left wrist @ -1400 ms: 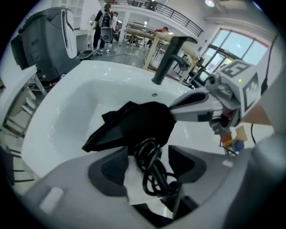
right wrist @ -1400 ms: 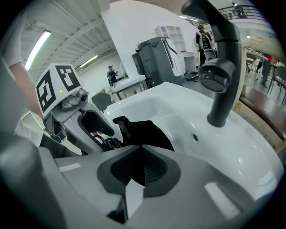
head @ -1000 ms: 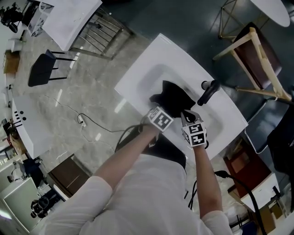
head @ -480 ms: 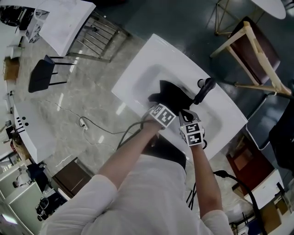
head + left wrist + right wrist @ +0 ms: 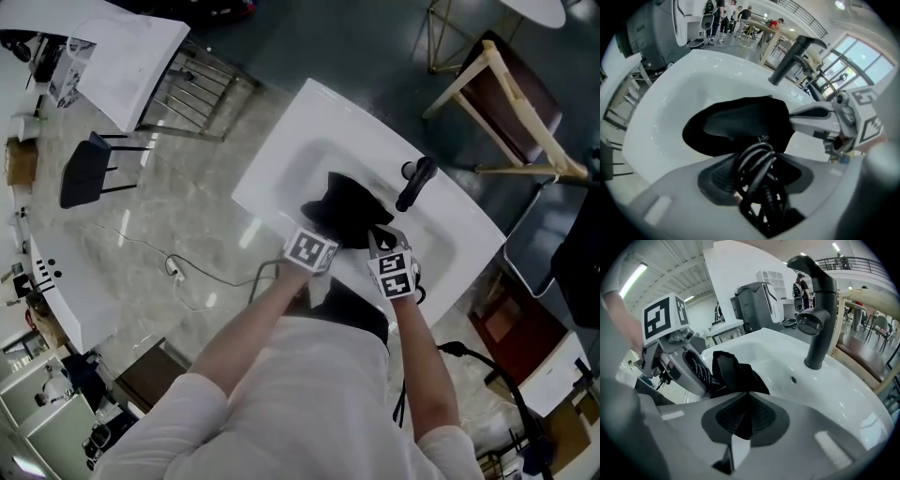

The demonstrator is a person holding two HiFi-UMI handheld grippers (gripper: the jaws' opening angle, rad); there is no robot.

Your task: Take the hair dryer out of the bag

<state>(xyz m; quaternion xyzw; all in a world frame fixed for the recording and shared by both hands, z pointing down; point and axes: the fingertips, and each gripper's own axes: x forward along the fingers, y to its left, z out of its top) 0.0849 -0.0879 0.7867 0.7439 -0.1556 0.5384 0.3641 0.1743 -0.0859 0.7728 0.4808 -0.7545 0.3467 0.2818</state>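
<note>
In the white ceramic sink basin (image 5: pixel 281 164) lies the black fabric bag (image 5: pixel 352 208); the hair dryer is unseen, likely inside.
The right gripper (image 5: pixel 745 420) pinches the bag's edge; the left gripper (image 5: pixel 759 178) is closing on the coiled black cord (image 5: pixel 755 157). Lift slowly, bag pinned.

You can pass over the bare side of the white ceramic basin (image 5: pixel 298 167), but the black cloth bag (image 5: pixel 351 208) fills its middle and the tall black tap (image 5: pixel 415 184) guards the far rim.

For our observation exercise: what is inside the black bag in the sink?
Only a coiled black cord shows at the bag's mouth. The fabric hides everything else inside.
</note>
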